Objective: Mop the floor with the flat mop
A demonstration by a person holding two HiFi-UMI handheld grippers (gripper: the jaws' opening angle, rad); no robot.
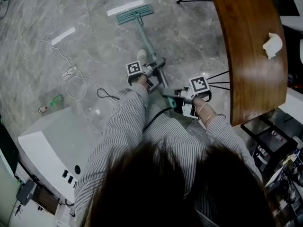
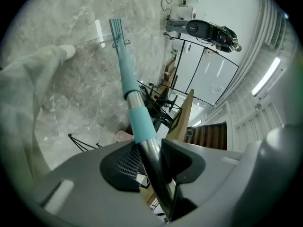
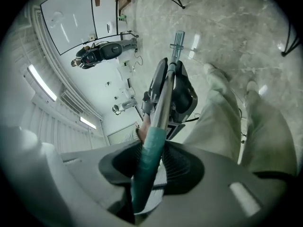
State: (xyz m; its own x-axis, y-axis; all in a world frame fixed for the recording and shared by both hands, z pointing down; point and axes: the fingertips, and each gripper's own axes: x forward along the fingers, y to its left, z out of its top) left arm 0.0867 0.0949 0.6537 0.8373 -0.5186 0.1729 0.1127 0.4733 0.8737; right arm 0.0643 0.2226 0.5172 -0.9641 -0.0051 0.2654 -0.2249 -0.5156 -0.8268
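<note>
Head view: flat mop slants out ahead of the person, mop head flat on the grey marble floor, pole running back to both hands. Left hand-held gripper is clamped on the pole further down, right hand-held gripper clamped near the top end, close to the body. Striped sleeves fill the lower middle. Only this view shows the curved wooden bench at right with a crumpled white wad on it, the white cabinet lower left, a loose cable and a small green item on the floor

Left gripper view: jaws closed tight on the bare dark metal of the pole, just below a teal sleeve. Looks down the pole to the mop head on the marble. Pale trouser leg and a shoe at left. A scooter stands by white wall panels, not seen from the head

Right gripper view: jaws closed on the teal grip at the pole's upper end. Only here is the left hand-held gripper seen from behind, gripping further along the pole, mop head beyond it. Both trouser legs stand at right. The scooter shows against a white wall, and strip lights glow at left
</note>
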